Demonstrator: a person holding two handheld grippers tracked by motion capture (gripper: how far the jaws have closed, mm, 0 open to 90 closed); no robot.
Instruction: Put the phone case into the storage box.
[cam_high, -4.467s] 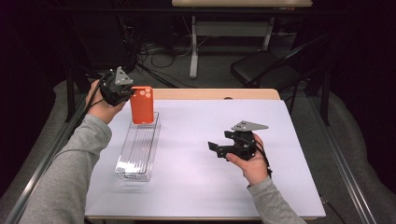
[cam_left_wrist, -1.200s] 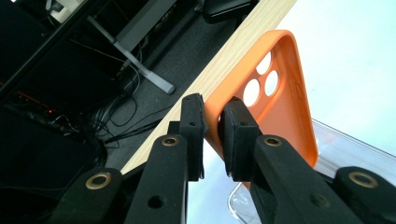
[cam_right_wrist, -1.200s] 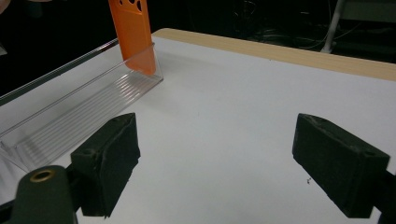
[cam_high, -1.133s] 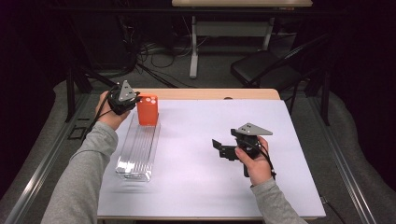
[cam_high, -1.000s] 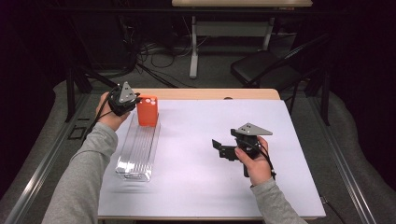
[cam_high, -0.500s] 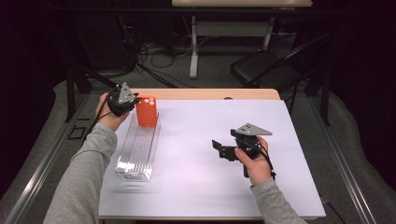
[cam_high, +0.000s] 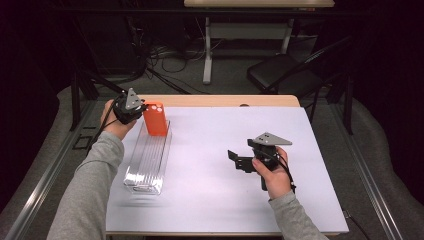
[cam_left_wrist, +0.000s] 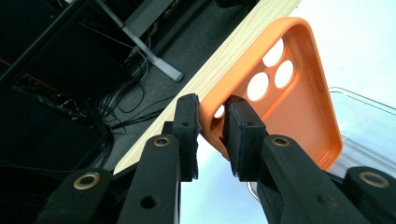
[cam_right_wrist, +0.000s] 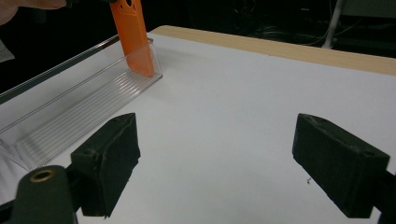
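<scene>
The left tongs (cam_left_wrist: 211, 126) pinch the orange phone case (cam_left_wrist: 285, 88) by its rim near the camera holes, holding it upright with its lower end inside the far end of the clear plastic tray (cam_high: 148, 165). Apart from that case, the tray looks empty. The case seems light and a little bendy, likely rubbery enough not to slip, so a grip on the stiffer edge suits it better than the thin back. The right tongs (cam_right_wrist: 219, 163) gape wide open above the white surface (cam_high: 210, 150), holding nothing, well apart from the tray.
</scene>
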